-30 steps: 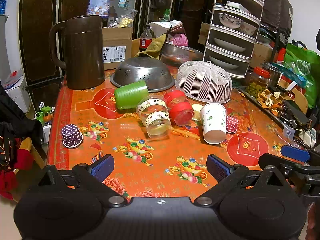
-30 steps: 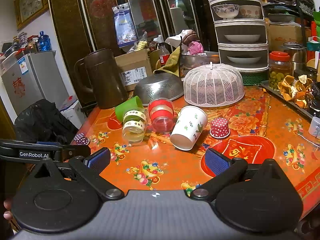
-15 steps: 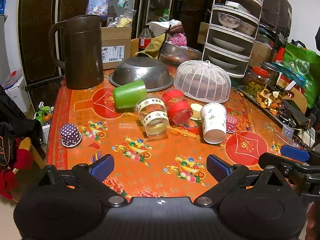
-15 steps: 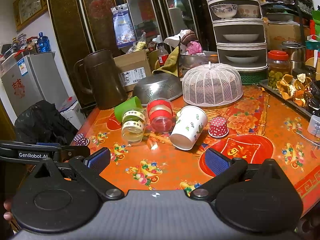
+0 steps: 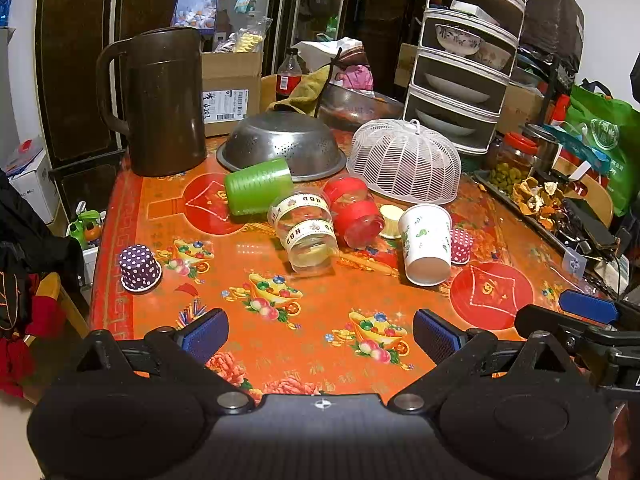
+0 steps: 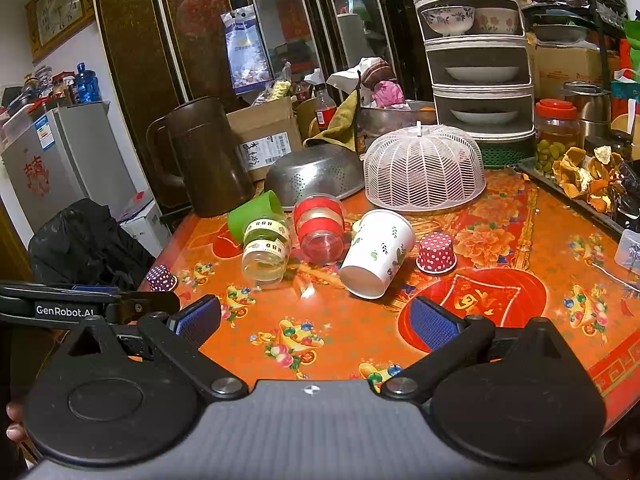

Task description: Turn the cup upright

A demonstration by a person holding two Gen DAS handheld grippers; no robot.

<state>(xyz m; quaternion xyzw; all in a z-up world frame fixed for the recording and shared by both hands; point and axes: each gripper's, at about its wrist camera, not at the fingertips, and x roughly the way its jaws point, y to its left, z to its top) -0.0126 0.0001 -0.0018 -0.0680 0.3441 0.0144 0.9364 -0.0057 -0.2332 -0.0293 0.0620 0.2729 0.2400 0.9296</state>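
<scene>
Several cups lie on their sides in the middle of the orange table: a green cup [image 5: 258,187] [image 6: 256,214], a clear cup with cream bands [image 5: 306,234] [image 6: 267,248], a red-banded clear cup [image 5: 356,210] [image 6: 320,226] and a white paper cup with green leaves [image 5: 426,242] [image 6: 378,252]. A purple dotted cup [image 5: 139,267] [image 6: 161,278] and a red dotted cup [image 5: 461,245] [image 6: 436,252] stand mouth down. My left gripper [image 5: 320,332] is open and empty, near the table's front edge. My right gripper [image 6: 316,320] is open and empty, short of the paper cup.
A brown jug [image 5: 160,100], an upturned steel colander [image 5: 282,146] and a white mesh food cover [image 5: 404,160] stand behind the cups. A tiered dish rack [image 5: 460,64], a pickle jar [image 5: 514,158] and a cluttered tray [image 5: 540,204] line the right side.
Both grippers have drawn back slightly from the cups. The cups have not moved and both grippers stay open.
</scene>
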